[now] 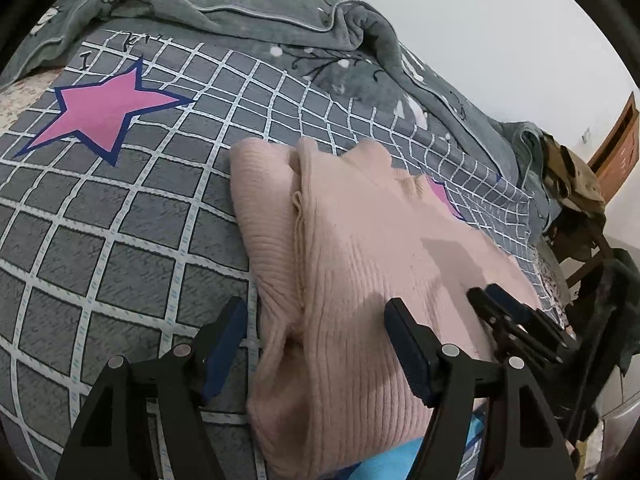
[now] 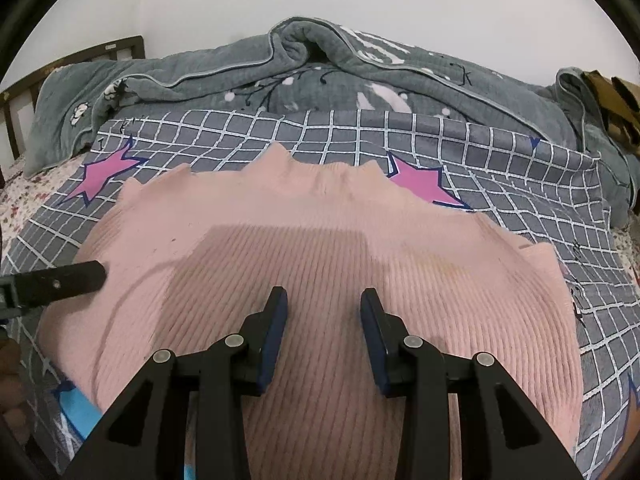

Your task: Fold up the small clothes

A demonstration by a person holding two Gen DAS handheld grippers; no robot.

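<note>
Our left claw with matte black angular fingers, dark blue pads on the inner faces, round silver pivot screws, triangular cut-outs in our black frame, our right claw built alike

Place: home bedroom.
Bed: fills both views, spread with a grey sheet in white grid, pink stars printed on it.
Bedding: rumpled grey quilt with piped edge and floral print, heaped along the far side by the wall.
Headboard: dark wood rails at the left end, seen from the right wrist.
Walls: plain white.
Door: brown wood, far right in the left wrist view.
Clutter: clothes heaped on a chair beside the bed.
</note>
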